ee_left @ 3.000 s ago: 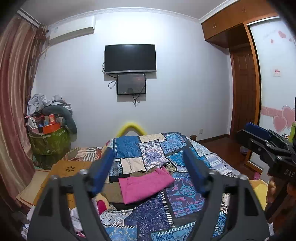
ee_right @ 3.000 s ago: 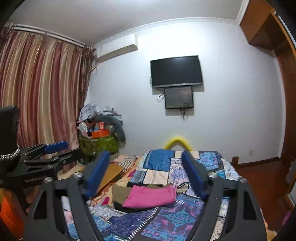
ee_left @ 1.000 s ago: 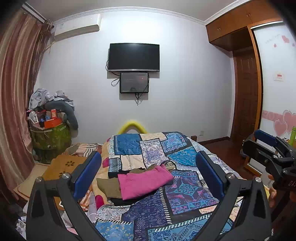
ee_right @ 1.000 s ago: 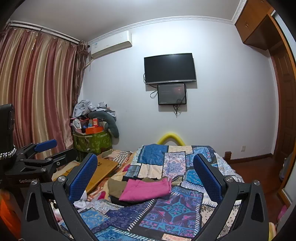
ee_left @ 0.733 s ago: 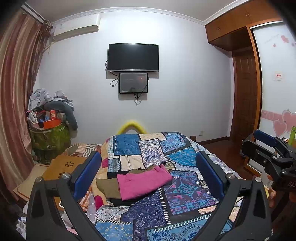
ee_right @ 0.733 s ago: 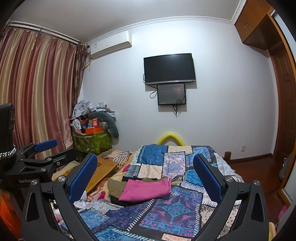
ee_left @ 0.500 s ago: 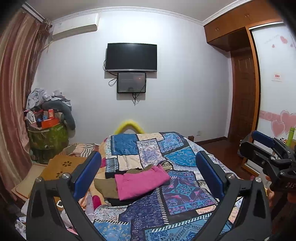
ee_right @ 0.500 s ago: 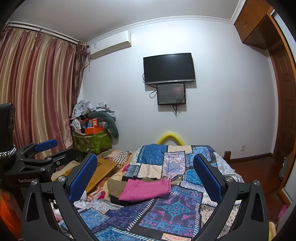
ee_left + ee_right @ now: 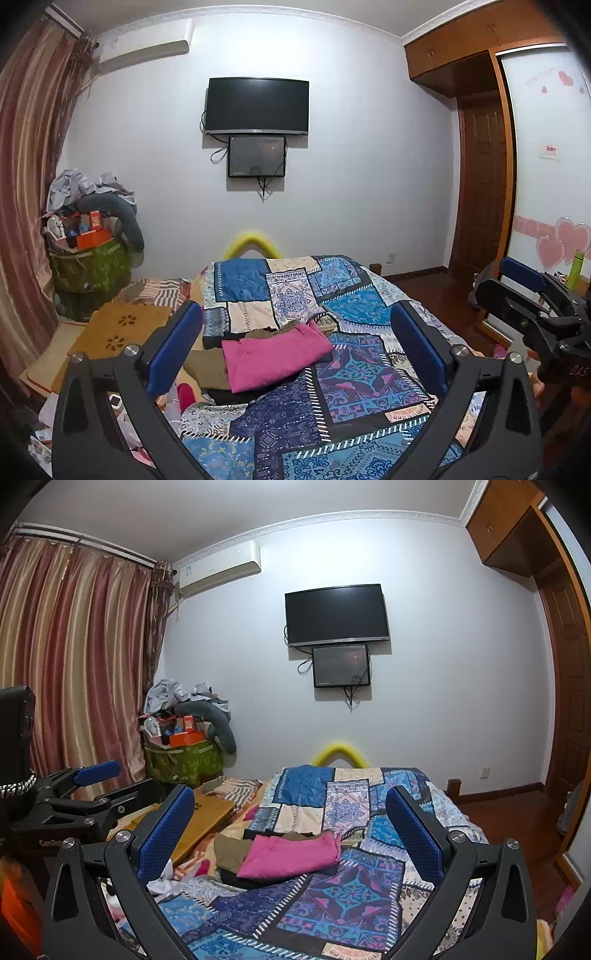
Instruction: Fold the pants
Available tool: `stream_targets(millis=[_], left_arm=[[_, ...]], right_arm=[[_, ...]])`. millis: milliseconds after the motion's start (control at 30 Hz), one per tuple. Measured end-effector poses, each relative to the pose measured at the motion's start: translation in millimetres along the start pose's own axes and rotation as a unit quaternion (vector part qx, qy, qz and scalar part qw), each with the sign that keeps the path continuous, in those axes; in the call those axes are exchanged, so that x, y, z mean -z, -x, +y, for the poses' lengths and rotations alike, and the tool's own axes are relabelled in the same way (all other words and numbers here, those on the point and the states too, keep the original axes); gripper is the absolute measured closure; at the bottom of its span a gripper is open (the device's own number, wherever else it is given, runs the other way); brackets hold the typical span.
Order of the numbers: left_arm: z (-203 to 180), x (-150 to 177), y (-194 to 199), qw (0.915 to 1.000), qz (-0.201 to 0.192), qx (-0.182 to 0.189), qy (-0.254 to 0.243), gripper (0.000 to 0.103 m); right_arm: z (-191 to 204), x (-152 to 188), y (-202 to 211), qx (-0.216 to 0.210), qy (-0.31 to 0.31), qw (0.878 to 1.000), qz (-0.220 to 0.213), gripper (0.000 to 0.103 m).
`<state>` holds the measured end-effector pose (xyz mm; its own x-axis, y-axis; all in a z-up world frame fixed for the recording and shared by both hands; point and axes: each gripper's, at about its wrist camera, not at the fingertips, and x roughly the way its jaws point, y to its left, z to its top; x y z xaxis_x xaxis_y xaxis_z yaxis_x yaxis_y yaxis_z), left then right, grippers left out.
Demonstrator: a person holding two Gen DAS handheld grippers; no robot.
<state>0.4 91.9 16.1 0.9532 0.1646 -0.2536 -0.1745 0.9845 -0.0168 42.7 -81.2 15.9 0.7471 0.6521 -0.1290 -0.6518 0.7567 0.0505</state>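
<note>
Folded pink pants lie on top of a small pile with an olive garment and a dark one, on the patchwork quilt of the bed. The pile also shows in the right wrist view. My left gripper is open and empty, held above the near part of the bed, well short of the pile. My right gripper is open and empty too, at a similar distance. Each gripper shows at the edge of the other's view.
A wooden lap table and clutter lie left of the bed. A green hamper piled with things stands by the curtain. A TV hangs on the far wall. A wardrobe and a door are on the right.
Both grippers have opened wider since three seconds ago and pulled back slightly. The pink pants and the pile have not moved.
</note>
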Motion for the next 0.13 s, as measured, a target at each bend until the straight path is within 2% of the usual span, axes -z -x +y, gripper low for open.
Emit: stream_targets(millis=[133], left_arm=[[0.3,0.3,-2.0,1.0,0.003,0.002,0.002,0.0]], right_arm=[[-0.9,0.6,-0.6,0.002,-0.004,1.0,0.002,0.0]])
